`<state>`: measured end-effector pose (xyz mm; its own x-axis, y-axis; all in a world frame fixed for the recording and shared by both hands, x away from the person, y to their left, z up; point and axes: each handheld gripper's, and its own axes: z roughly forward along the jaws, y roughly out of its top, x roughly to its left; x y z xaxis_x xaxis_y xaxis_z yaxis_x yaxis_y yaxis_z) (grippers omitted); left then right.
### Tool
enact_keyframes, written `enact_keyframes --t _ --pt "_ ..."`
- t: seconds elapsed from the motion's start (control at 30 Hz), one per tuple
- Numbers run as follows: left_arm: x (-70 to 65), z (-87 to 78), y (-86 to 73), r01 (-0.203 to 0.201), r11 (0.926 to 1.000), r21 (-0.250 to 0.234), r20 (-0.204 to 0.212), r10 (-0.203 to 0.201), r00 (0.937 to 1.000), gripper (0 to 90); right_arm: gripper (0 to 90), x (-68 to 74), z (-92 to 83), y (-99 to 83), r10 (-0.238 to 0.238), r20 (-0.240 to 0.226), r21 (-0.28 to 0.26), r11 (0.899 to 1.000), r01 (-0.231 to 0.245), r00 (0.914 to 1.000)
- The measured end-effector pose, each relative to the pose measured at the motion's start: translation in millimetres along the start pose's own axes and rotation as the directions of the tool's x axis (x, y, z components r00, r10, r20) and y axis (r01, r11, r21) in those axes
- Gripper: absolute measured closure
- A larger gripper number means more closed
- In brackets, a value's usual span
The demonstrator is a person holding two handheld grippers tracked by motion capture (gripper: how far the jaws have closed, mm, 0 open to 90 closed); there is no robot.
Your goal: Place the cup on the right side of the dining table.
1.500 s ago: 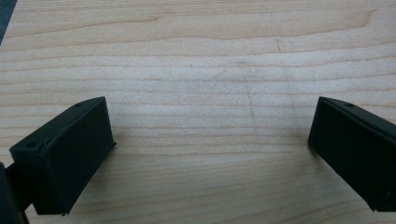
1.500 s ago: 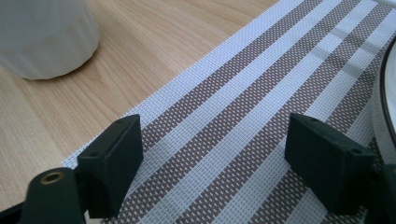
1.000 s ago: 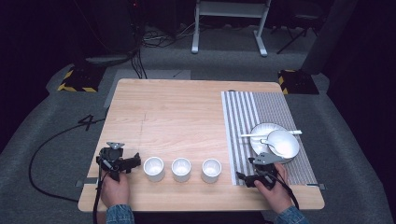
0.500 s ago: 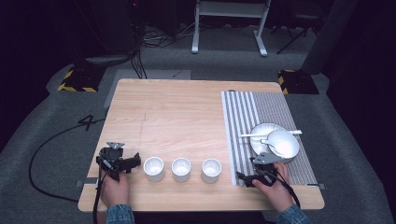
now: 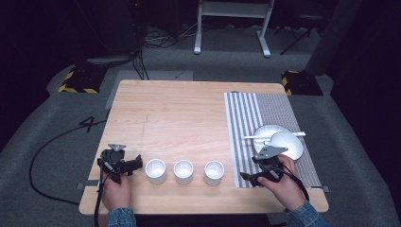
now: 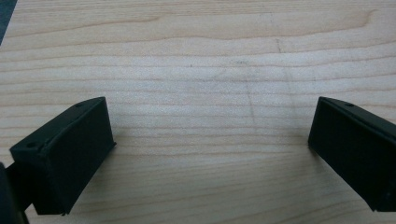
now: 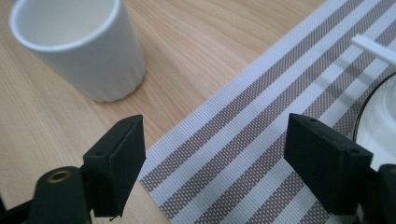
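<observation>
Three white cups (image 5: 183, 171) stand in a row near the table's front edge. My left gripper (image 5: 138, 163) rests left of them, pointing at the leftmost cup (image 5: 155, 170); its jaws are open over bare wood (image 6: 205, 154). My right gripper (image 5: 248, 178) hovers over the front left corner of the striped placemat (image 5: 246, 118), right of the rightmost cup (image 5: 213, 172). Its jaws have just been closing but stand open (image 7: 215, 158) with nothing between them. In the right gripper view that cup (image 7: 79, 46) is at upper left, apart from the jaws.
On the placemat (image 7: 261, 116) behind my right hand lie a white plate (image 5: 265, 130), a white bowl (image 5: 287, 144) and a white utensil (image 5: 274, 135). The bowl's rim (image 7: 380, 112) is close to my right jaw. Bare wood spreads across the table's middle and back.
My right gripper has lifted a little above the placemat. The left gripper and the cups have stayed put.
</observation>
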<state>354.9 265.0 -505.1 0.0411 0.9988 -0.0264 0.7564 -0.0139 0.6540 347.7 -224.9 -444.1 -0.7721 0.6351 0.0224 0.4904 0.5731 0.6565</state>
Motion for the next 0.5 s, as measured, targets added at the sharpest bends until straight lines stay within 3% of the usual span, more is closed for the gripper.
enact_keyframes --t 0.27,0.5 --pt "0.0 0.0 0.0 0.000 1.0000 0.000 0.000 0.000 1.0000 0.2 18.8 17.7 -8.6 25.9 -0.092 -0.042 0.031 0.995 0.093 0.9949" --pt "0.0 0.0 0.0 0.000 1.0000 0.000 0.000 0.000 1.0000 0.2 17.5 33.9 -9.9 41.1 -0.129 -0.076 -0.012 0.992 0.128 0.9887"
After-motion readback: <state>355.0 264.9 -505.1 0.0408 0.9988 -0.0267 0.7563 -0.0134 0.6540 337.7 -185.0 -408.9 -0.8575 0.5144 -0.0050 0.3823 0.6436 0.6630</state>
